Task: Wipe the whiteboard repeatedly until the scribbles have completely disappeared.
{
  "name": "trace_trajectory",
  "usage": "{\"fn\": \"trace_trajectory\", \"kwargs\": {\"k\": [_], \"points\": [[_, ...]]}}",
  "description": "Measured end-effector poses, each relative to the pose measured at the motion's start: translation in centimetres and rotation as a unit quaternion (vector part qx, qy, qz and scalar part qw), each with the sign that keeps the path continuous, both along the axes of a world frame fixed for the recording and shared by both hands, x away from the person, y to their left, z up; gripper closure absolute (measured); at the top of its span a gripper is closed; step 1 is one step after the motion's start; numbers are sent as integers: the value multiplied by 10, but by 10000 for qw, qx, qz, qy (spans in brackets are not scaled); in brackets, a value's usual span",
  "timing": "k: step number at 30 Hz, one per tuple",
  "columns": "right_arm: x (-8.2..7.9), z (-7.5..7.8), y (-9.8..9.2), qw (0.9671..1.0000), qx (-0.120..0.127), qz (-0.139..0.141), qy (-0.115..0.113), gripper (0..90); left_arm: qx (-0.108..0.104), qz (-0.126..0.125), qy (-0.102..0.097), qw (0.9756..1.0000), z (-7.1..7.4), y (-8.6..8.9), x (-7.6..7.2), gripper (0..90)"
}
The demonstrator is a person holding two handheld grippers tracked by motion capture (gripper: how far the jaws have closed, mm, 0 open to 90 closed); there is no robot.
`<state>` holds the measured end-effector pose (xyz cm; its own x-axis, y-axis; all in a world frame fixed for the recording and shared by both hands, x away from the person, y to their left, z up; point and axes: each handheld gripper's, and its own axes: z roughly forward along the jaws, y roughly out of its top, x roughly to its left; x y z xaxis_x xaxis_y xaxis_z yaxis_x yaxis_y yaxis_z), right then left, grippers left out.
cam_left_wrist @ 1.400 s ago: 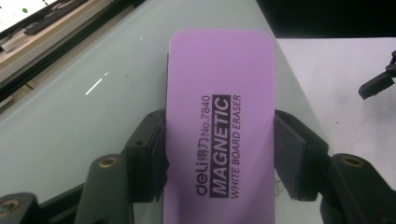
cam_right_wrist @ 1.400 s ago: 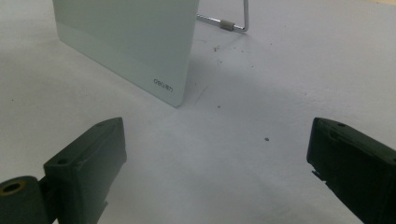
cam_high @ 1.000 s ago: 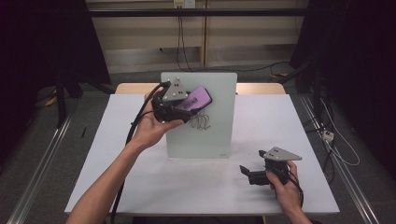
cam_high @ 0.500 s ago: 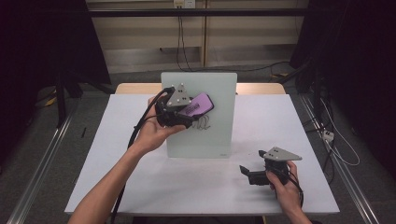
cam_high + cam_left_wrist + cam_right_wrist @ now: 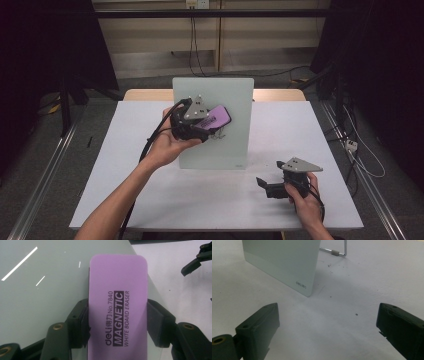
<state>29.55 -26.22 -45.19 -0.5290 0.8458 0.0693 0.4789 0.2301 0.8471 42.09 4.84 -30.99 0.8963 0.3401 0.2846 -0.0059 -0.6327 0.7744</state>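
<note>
We see left gripper [image 5: 207,124] clenched on purple eraser [image 5: 117,302] | eraser lies flat against the upright glass board [image 5: 227,145], near its middle | right gripper [image 5: 327,330] released, jaws wide over white table [image 5: 300,130], right of board.

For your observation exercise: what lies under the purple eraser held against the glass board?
Under the purple eraser lies the glass board; dark scribbles peek out beside it. Whatever ink sits beneath it is covered.

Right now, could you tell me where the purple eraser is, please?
The eraser is clamped in the left gripper, held against the upright glass board at the table's middle, over some scribbles in the high view.
</note>
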Motion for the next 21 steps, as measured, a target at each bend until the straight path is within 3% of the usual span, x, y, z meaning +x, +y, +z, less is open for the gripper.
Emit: {"fn": "trace_trajectory", "kwargs": {"k": [6,14,21], "points": [[0,0,0,10000,-7,2,7,47,150,-64,48,9999,-4,-4,-3,413],[0,0,0,10000,-3,10,2,47,160,-21,43,9999,-5,-5,-4,413],[0,0,0,10000,-4,10,1,47,-63,80,48,9999,6,2,2,413]]}}
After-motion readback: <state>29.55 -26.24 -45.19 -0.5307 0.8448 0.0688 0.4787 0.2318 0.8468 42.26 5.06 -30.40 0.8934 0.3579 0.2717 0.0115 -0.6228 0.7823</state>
